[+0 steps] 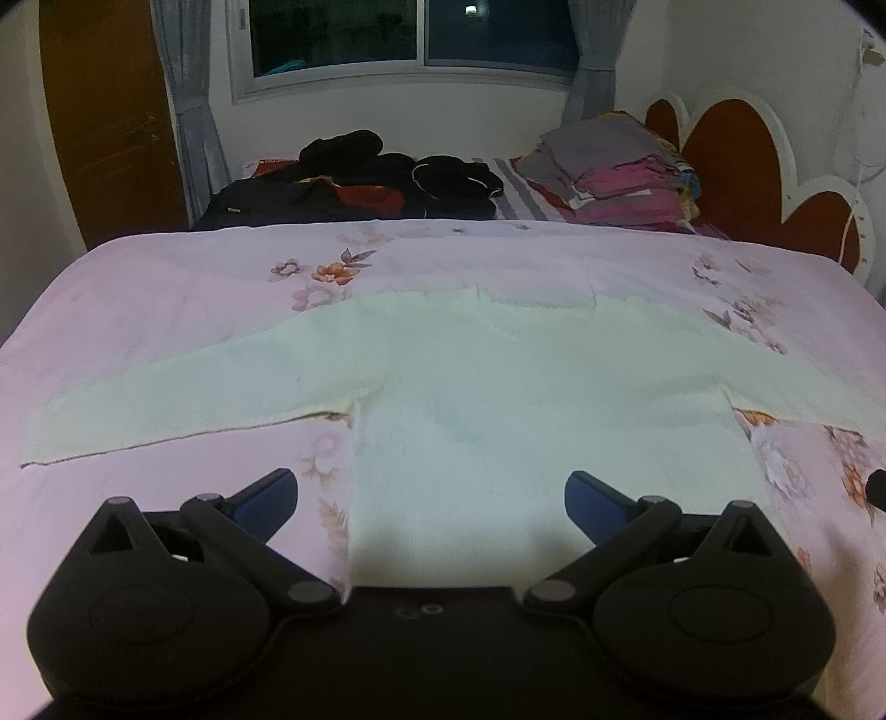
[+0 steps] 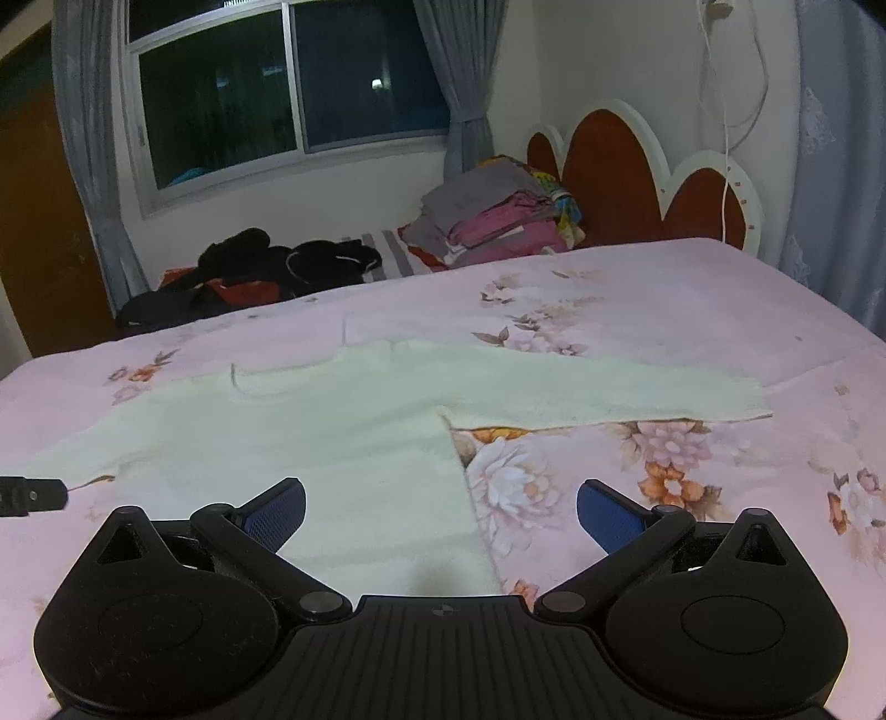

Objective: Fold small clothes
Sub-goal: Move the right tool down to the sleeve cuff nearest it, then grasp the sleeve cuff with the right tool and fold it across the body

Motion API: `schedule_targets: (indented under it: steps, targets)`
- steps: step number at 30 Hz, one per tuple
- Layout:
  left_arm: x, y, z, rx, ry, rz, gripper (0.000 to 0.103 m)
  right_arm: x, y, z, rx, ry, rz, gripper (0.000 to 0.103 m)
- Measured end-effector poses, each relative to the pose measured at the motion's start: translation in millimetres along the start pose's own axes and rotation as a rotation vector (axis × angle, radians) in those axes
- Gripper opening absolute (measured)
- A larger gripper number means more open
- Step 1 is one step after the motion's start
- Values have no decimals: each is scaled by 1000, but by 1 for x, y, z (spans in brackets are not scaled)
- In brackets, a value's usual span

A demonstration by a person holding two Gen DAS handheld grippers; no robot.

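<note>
— What's laid out on the bed?

— A pale cream sweater [image 1: 498,387], long-sleeved, spread flat on the pink floral bedspread [image 1: 194,288]. Both sleeves stretch out sideways and the neckline points toward the window [image 1: 415,33].

— And the grippers?

— Both sit at the hem end. The left gripper [image 1: 431,498] has its blue pads spread wide, nothing between them. It hovers over the lower part of the sweater's body; the left side edge of the garment runs just inside its left finger.

— The right one?

— The right gripper [image 2: 441,509] is just as wide, also holding nothing. Between its fingers you see the right side edge of the sweater [image 2: 332,443] running down toward the hem, cloth on one side and bare bedspread [image 2: 720,332] on the other. I can't tell whether either gripper touches the fabric.

— Can each one see the other?

— Barely. A black tip of the left gripper pokes in at the left edge of the right camera's view, low over the bedspread.

— Anything else on the bed?

— At the far side, a heap of dark clothes [image 1: 376,177] below the window, and beside it a folded stack [image 1: 609,166] in grey and pink, close to the red scalloped headboard [image 1: 736,160]. Both are well apart from the sweater.
</note>
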State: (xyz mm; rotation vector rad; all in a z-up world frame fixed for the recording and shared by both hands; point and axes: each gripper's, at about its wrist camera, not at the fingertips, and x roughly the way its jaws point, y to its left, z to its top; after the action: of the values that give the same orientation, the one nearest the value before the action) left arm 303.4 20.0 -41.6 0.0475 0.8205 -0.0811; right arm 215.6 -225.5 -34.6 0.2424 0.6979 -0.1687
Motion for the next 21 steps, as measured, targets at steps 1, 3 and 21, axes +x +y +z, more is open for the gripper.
schedule_targets:
  steps: [1,3,21]
  targets:
    - [3,-3,3,-1,-3,3,103,6,-5,2,4,2,4,103]
    - [9,-10,7,0,-9,14,103,20,-16,6,8,9,9,103]
    - [109,-87,33,4,25,-5,99,144,-233,28,325,101,-185,69]
